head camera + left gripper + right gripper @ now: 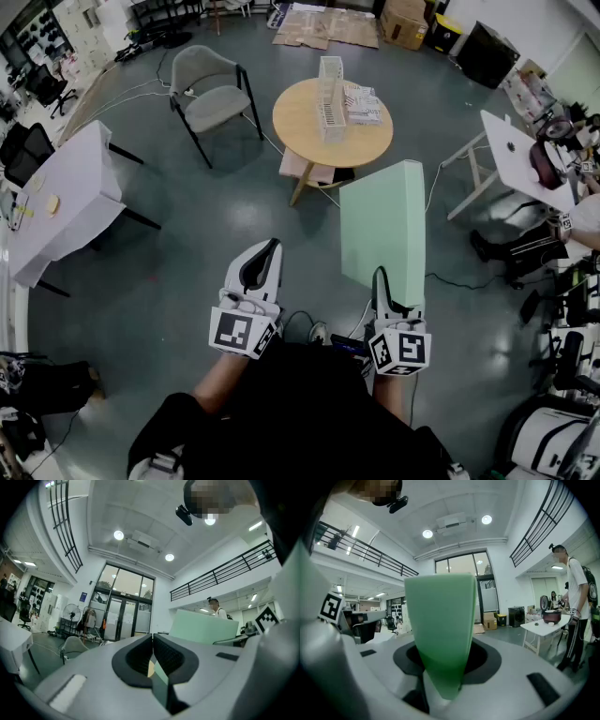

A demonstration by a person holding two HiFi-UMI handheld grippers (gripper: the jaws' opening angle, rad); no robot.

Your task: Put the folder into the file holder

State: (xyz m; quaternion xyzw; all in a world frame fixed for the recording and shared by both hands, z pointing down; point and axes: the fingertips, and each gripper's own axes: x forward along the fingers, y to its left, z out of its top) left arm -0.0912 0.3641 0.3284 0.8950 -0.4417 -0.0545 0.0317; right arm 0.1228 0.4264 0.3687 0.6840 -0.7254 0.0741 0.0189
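Note:
A pale green folder (382,230) stands upright in my right gripper (380,281), which is shut on its lower edge. In the right gripper view the folder (440,620) rises from between the jaws and fills the middle. My left gripper (272,246) is held beside it at the left, jaws shut with nothing between them (152,641). From the left gripper view the folder (204,626) shows off to the right. The white wire file holder (330,97) stands on the round wooden table (300,141), well ahead of both grippers.
A stack of papers (363,105) lies beside the file holder. A grey chair (211,94) stands left of the round table, a white table (66,197) at far left, a white desk (525,159) at right. A person (576,611) stands by that desk.

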